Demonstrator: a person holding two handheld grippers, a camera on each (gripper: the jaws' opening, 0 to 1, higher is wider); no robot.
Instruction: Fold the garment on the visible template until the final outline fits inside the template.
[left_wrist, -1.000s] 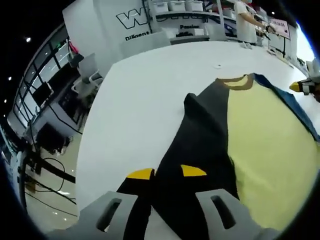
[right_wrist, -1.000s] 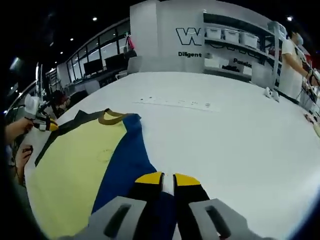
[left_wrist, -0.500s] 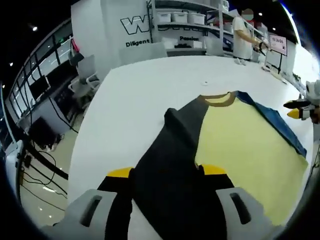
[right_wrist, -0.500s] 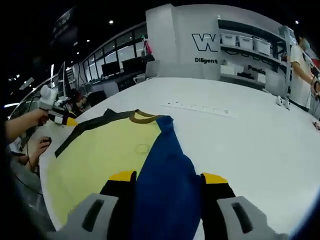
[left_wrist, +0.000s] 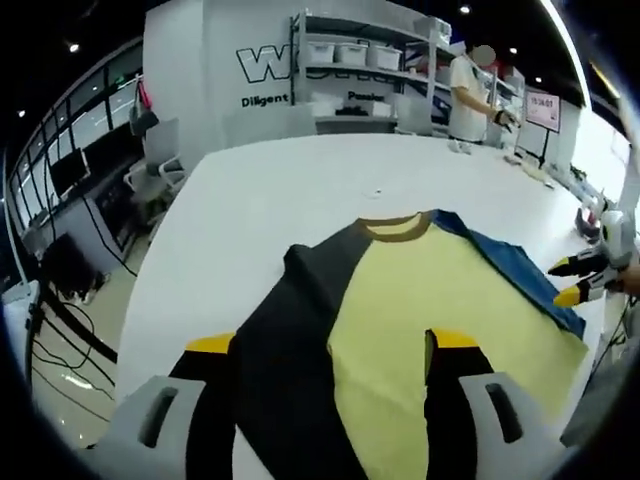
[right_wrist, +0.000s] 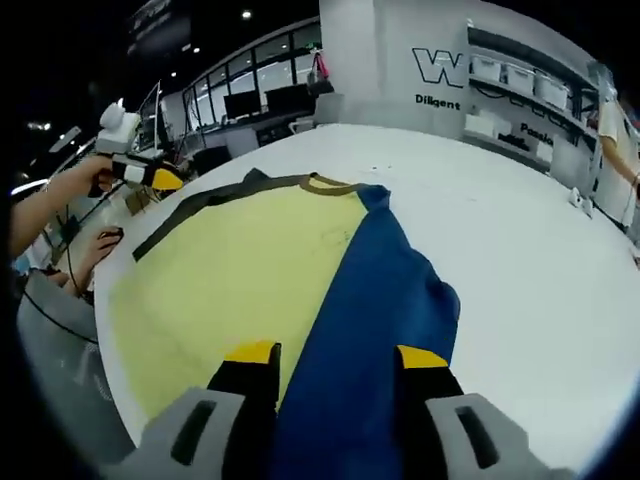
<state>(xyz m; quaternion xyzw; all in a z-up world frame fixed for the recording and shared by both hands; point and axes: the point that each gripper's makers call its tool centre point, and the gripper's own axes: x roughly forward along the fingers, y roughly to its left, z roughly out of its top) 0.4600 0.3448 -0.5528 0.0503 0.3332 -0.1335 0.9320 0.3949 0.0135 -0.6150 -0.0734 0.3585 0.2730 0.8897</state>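
Garment (left_wrist: 420, 300) lies flat on the white table (left_wrist: 270, 190) — yellow body, brown collar, black sleeve on one side, blue on the other. In the left gripper view, the left gripper (left_wrist: 333, 352) has its jaws spread wide over the black sleeve (left_wrist: 280, 340), pinching nothing. In the right gripper view, the right gripper (right_wrist: 335, 360) is just as wide apart, straddling the blue sleeve (right_wrist: 385, 300) — nothing clamped there either.

Left claw (left_wrist: 332, 345) and right claw (right_wrist: 336, 355), jaws spread wide.
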